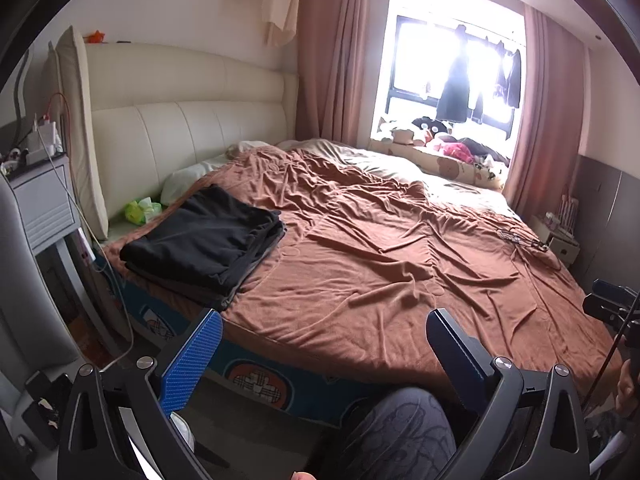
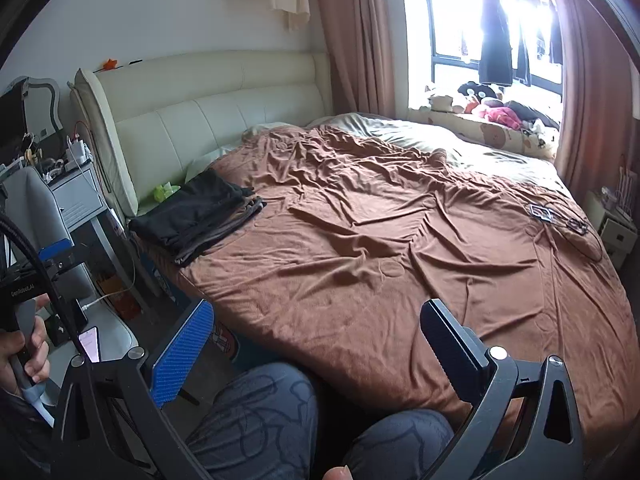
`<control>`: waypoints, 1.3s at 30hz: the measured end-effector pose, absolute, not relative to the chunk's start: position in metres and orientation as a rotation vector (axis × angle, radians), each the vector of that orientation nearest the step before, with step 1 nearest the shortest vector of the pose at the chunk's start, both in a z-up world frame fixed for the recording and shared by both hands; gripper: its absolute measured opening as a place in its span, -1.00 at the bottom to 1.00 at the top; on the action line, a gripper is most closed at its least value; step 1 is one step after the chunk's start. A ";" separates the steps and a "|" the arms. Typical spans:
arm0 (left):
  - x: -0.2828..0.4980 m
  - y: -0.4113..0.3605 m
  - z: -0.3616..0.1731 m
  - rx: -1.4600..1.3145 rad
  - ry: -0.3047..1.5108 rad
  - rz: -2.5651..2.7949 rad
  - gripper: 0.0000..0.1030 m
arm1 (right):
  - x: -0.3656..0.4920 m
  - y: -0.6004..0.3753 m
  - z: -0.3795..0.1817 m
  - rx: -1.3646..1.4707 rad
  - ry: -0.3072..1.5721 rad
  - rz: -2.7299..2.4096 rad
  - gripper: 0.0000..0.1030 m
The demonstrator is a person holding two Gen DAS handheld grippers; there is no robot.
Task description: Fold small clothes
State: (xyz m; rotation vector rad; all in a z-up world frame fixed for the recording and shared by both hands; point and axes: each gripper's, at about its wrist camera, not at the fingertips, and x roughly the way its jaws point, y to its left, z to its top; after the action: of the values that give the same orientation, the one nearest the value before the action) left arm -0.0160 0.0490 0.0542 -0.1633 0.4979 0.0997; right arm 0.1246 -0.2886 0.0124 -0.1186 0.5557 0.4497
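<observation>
The stack of folded dark clothes (image 1: 204, 240) lies at the bed's (image 1: 380, 280) near left corner, close to the edge; a careless nudge could tip it to the floor, I judge; the left gripper (image 1: 320, 336) and right gripper (image 2: 316, 328) hang spread wide, grasping nothing, over the person's knees; only the right view shows the hand (image 2: 24, 356) on the left handle, and the glasses (image 2: 560, 218) show more clearly there.
</observation>
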 end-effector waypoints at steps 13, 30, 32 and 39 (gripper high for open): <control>-0.039 0.015 0.036 -0.108 0.493 0.072 0.99 | 0.092 -0.319 -0.008 -0.081 0.548 0.363 1.00; -0.043 -0.003 0.031 -0.120 0.426 0.046 0.99 | 0.075 -0.340 -0.021 -0.065 0.490 0.323 1.00; -0.043 -0.004 0.031 -0.118 0.422 0.044 0.99 | 0.075 -0.340 -0.021 -0.059 0.489 0.327 1.00; -0.047 -0.005 0.035 -0.113 0.410 0.045 0.99 | 0.073 -0.341 -0.021 -0.062 0.484 0.327 1.00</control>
State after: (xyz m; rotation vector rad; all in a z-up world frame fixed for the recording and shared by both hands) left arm -0.0472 -0.0047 0.0350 -0.1127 0.4104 0.0453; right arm 0.0729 -0.3413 -0.0208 -0.0616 0.4838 0.3265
